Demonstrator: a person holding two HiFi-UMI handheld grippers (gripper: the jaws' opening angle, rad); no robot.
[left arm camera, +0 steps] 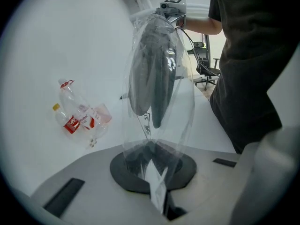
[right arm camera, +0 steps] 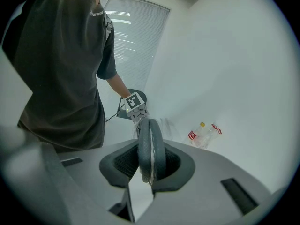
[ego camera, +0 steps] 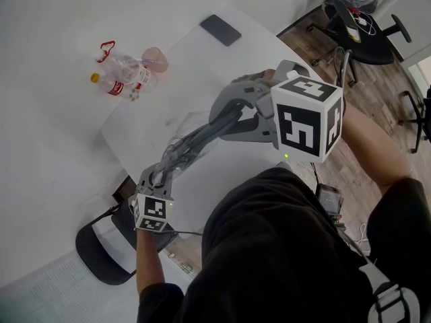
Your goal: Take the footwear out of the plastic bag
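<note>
Above the white surface [ego camera: 195, 59], the left gripper [left arm camera: 157, 191] is pinching the end of the clear plastic bag [left arm camera: 185, 111], while the right gripper [right arm camera: 149, 170] is clamping the gray slippers [right arm camera: 151, 144] inside it.

**A:** What does the footwear [left arm camera: 150, 74] look like?

**B:** It is a dark grey pair, long and flat. The two pieces lie pressed against each other, wholly inside the plastic bag [left arm camera: 185, 116].

**A:** And the bag?

**B:** It is thin, clear, wrinkled film. It sits loose around the pair and is gathered into a narrow twisted tail at one end.

**A:** Where are they?

**B:** They are held up off the white tabletop [ego camera: 202, 52] in a slanting line. The bag's tail is low, by the near edge towards the left corner. The footwear end is higher, over the middle.
</note>
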